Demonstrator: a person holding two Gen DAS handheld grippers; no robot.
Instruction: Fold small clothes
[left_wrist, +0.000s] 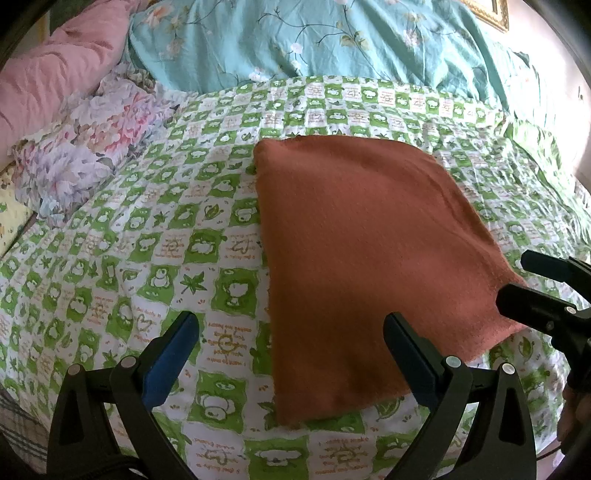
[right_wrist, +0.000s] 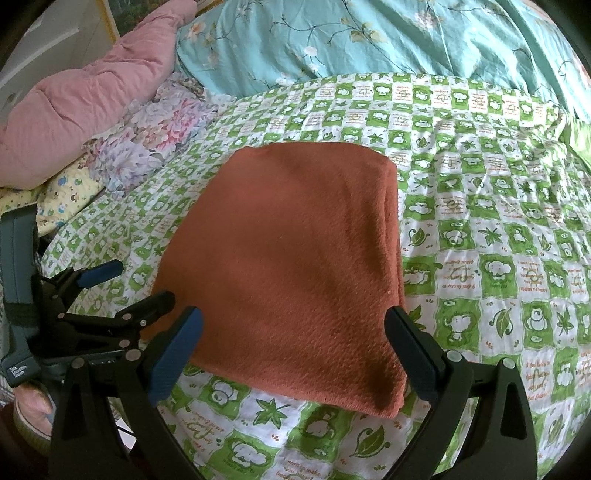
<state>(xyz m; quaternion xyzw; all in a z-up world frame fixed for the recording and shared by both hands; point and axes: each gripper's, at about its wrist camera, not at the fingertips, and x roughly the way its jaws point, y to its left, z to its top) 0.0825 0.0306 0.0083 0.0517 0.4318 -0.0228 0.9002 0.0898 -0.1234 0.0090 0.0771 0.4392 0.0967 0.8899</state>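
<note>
where it lies folded, nubby rust cloth (right_wrist: 295, 258) (rectangular), checked cotton sheet (right_wrist: 498, 258), left gripper (left_wrist: 291, 354) and right gripper (right_wrist: 295, 347) spread

One folded rust-orange cloth (right_wrist: 295, 266) is counted on one green-and-white checked bedsheet (right_wrist: 498, 206). Two grippers are seen: the left gripper (left_wrist: 291, 354) and the right gripper (right_wrist: 295, 347), each with two fingers set apart. Four pieces of bedding are noted at the far side: one teal floral quilt (right_wrist: 369, 40), one pink quilt (right_wrist: 92, 96), one pale floral pillow (right_wrist: 155, 136), one yellow printed pillow (right_wrist: 62, 192).
</note>
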